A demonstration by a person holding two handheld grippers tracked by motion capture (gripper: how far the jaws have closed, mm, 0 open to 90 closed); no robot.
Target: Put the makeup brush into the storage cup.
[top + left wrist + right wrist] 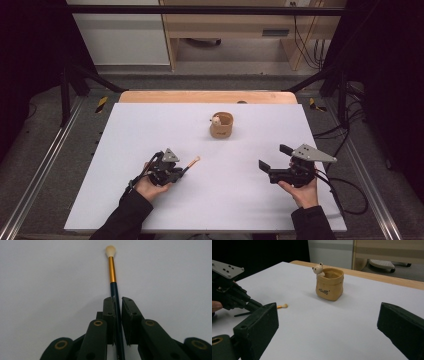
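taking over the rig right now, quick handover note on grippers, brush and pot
Left gripper: shut on the brush by its dark handle; the bristle tip points away from the jaws, just above or on the table.
Right gripper: open, nothing between its jaws, facing the pot.
Pot: upright near the far middle of the table, a small bear figure at its rim.
Done: brush gripped.
Left: probably lift it and stand it in the pot.
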